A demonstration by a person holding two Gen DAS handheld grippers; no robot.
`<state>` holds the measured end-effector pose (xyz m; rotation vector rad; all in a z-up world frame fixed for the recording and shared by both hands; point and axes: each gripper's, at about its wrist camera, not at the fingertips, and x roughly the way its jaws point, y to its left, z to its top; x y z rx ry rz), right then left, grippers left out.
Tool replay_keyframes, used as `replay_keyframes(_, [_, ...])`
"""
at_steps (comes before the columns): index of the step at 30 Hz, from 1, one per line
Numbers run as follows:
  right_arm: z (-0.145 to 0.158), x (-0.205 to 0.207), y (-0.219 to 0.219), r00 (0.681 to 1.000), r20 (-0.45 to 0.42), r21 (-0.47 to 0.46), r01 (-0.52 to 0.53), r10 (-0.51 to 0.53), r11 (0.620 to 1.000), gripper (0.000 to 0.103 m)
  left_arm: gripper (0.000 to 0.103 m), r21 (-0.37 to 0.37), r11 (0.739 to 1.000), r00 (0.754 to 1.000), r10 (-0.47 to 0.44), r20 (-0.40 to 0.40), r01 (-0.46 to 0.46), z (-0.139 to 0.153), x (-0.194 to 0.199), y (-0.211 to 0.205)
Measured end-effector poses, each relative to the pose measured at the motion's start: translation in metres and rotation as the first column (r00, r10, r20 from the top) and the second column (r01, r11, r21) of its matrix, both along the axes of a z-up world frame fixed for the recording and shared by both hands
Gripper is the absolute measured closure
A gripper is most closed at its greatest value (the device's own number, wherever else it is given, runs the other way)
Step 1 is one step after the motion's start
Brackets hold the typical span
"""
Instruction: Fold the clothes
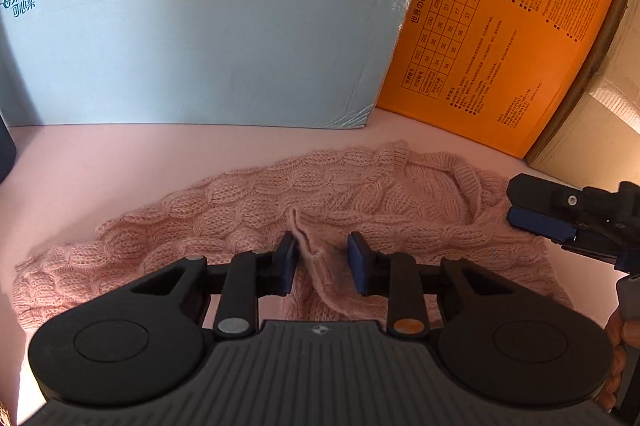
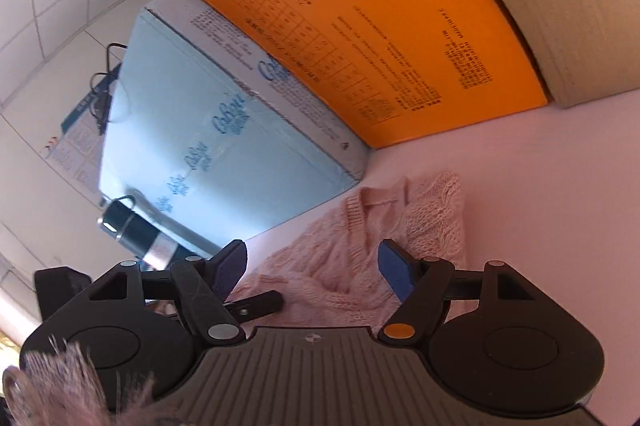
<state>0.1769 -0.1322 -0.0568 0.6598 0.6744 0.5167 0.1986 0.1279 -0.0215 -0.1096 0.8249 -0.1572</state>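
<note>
Left gripper (image 1: 322,262) narrowed around a pink sweater (image 1: 240,210) fold — right gripper (image 2: 312,272) wide.

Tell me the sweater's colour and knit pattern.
Pale pink sweater, cable-knit; clearest in the left wrist view.

A pale pink cable-knit sweater (image 1: 280,202) is lying across the lower middle of the frame on a lighter pink tabletop (image 1: 100,162). Behind it, in the upper left, a light blue box (image 1: 200,46) is showing teal script logos in a row. In the upper right an orange box (image 1: 500,46) is carrying black printed tables and text. The left tool (image 1: 322,258) is showing black arms and blue pads.
</note>
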Motion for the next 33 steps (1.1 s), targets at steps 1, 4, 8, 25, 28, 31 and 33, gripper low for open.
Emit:
replay_keyframes(1, [-0.003,0.004,-0.001,0.999,-0.006,-0.067,0.046,-0.047,0.997,0.033,0.078,0.009,1.0,1.0,0.002,-0.004,-0.002,-0.003,0.004,-0.001])
replay_keyframes(4, [-0.015,0.012,-0.017,0.993,-0.01,-0.048,0.118,-0.119,0.992,0.036,0.076,0.052,0.999,1.0,-0.006,0.014,0.006,-0.007,0.009,-0.005])
replay_keyframes(8, [-0.009,0.009,-0.021,0.992,0.007,-0.028,0.127,-0.127,0.991,0.034,0.075,0.067,0.998,0.998,-0.025,0.064,0.02,0.0,0.003,-0.008])
replay_keyframes(25, [0.009,-0.004,0.05,0.987,0.0,0.25,-0.153,0.158,0.956,0.016,0.043,-0.102,0.926,0.929,0.369,0.04,-0.364,0.003,-0.081,0.103])
replay_keyframes(28, [0.015,-0.007,0.079,0.969,0.008,0.196,-0.243,0.246,0.95,0.015,0.037,-0.134,0.883,0.888,0.458,0.035,-0.45,0.001,-0.081,0.126])
replay_keyframes(31, [0.023,-0.013,0.109,0.945,0.019,0.066,-0.327,0.326,0.943,0.015,0.03,-0.109,0.857,0.856,0.511,0.075,-0.503,0.004,-0.08,0.14])
replay_keyframes(33, [0.024,-0.018,0.123,0.926,0.023,0.013,-0.376,0.376,0.926,0.015,0.02,-0.098,0.848,0.845,0.529,0.086,-0.521,0.003,-0.078,0.147])
